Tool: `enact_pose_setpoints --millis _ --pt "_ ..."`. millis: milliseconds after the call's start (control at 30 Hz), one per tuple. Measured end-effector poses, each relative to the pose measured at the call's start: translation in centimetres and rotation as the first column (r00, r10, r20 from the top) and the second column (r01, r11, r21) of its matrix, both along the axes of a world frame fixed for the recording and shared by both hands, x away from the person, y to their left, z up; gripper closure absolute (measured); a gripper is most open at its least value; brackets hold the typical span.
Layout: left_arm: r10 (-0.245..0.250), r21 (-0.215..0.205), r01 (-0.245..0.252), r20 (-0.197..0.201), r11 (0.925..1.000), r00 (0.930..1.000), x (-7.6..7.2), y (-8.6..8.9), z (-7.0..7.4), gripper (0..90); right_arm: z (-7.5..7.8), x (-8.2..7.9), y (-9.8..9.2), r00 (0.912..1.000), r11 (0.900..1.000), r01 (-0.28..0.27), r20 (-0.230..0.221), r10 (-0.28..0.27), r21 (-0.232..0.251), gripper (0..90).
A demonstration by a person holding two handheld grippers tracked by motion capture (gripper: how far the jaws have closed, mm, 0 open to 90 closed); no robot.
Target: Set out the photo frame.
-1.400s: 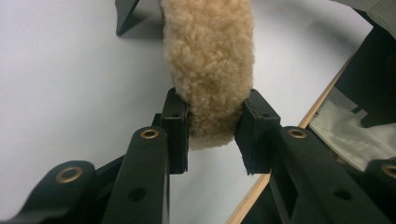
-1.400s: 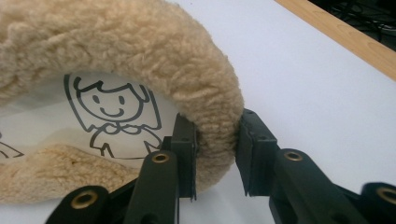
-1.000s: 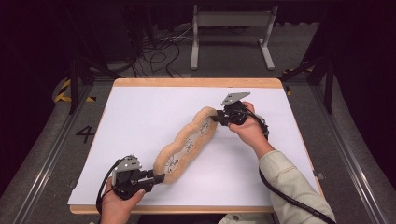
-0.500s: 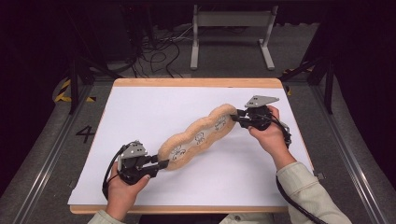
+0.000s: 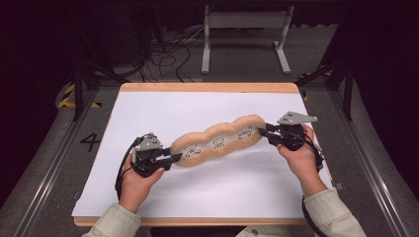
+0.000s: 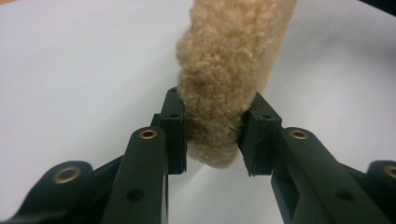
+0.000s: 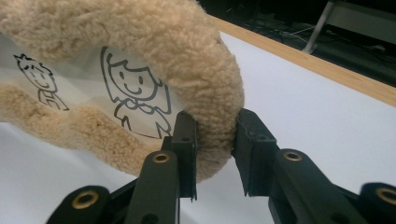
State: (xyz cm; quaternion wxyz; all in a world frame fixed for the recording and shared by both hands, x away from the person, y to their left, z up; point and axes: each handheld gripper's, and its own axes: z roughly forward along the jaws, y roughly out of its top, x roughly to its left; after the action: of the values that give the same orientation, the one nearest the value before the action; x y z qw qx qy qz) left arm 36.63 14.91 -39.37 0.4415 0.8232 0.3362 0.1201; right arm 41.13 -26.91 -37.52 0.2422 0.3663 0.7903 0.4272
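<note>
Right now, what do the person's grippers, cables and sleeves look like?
Both are black two-jaw tools: the left gripper and right gripper each carry a grey three-cornered plate on top and trail a black cable. Brass-coloured rivets dot the jaws. The sleeves are pale beige.

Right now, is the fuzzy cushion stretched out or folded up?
Stretched out. The cushion runs full length between the left gripper and the right gripper, each clamped on one end, its three drawings facing up.

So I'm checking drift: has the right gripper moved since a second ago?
Yes. The right gripper, shut on the fluffy pad, has shifted toward the table's right edge and nearer the person.
</note>
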Motion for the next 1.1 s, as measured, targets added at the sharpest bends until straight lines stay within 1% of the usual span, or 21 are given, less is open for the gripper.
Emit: enact_pose_setpoints --millis 67,267,333,433,500,567,733,800,833,933,967,1033,1067,1100 --pt "-0.003 0.008 0.003 0.009 1.0 1.0 0.4 -0.1 0.0 66.7 -0.1 -0.4 -0.2 0.9999 1.0 0.011 0.002 -0.011 0.009 71.3" --pt "0.002 0.025 -0.003 0.014 0.9997 0.9999 1.9 -0.6 -0.3 66.6 -0.8 -1.4 -0.8 0.9988 0.998 0.049 -0.007 -0.049 0.03 71.1" --pt "-0.004 0.033 0.003 0.015 0.9994 0.9999 2.5 -0.7 -0.7 66.6 -1.1 -1.7 -0.9 0.998 0.997 0.061 -0.019 -0.061 0.038 71.0" --pt "-0.007 0.052 0.006 0.014 0.9987 0.9999 3.2 -0.9 -1.1 66.6 -1.7 -2.2 -1.2 0.9975 0.997 0.064 -0.032 -0.063 0.053 70.9" --pt "-0.004 0.055 0.003 0.009 0.9985 0.9999 3.6 -1.0 -1.3 66.6 -2.2 -2.4 -1.3 0.9966 0.996 0.071 -0.046 -0.068 0.061 70.9" --pt "0.0 0.051 0.0 0.007 0.9987 1.0 4.0 -1.0 -1.6 66.6 -2.4 -2.6 -1.4 0.9954 0.995 0.076 -0.064 -0.072 0.068 70.9" --pt "0.012 0.046 -0.012 -0.008 0.9989 0.9999 4.7 -1.1 -1.9 66.6 -2.7 -3.2 -1.5 0.9941 0.994 0.078 -0.082 -0.071 0.075 70.7" --pt "0.011 0.048 -0.011 -0.008 0.9988 0.9999 4.9 -1.1 -1.9 66.4 -3.0 -3.4 -1.6 0.9927 0.994 0.074 -0.102 -0.065 0.08 70.6" --pt "0.012 0.045 -0.012 -0.02 0.9989 0.9997 5.0 -1.1 -2.1 66.4 -3.0 -3.4 -1.6 0.9927 0.994 0.074 -0.102 -0.065 0.08 70.6" --pt "0.015 0.051 -0.014 -0.031 0.9986 0.9994 5.4 -1.2 -2.5 66.0 -3.5 -3.4 -1.6 0.9896 0.994 0.079 -0.126 -0.069 0.075 70.4" --pt "0.017 0.037 -0.016 -0.037 0.9992 0.9992 5.5 -1.2 -2.5 65.6 -3.7 -3.4 -1.5 0.9885 0.994 0.079 -0.135 -0.069 0.072 70.3" --pt "0.019 0.029 -0.018 -0.037 0.9994 0.9991 5.7 -1.1 -2.6 65.1 -3.8 -3.5 -1.5 0.9862 0.993 0.087 -0.148 -0.074 0.08 70.1" --pt "0.018 0.02 -0.018 -0.045 0.9996 0.9988 5.8 -1.1 -2.6 64.6 -3.7 -3.6 -1.5 0.9854 0.993 0.086 -0.154 -0.073 0.082 69.8" --pt "0.018 0.02 -0.018 -0.045 0.9996 0.9988 5.8 -1.1 -2.6 64.0 -3.7 -3.6 -1.5 0.9854 0.993 0.086 -0.154 -0.073 0.082 69.8"
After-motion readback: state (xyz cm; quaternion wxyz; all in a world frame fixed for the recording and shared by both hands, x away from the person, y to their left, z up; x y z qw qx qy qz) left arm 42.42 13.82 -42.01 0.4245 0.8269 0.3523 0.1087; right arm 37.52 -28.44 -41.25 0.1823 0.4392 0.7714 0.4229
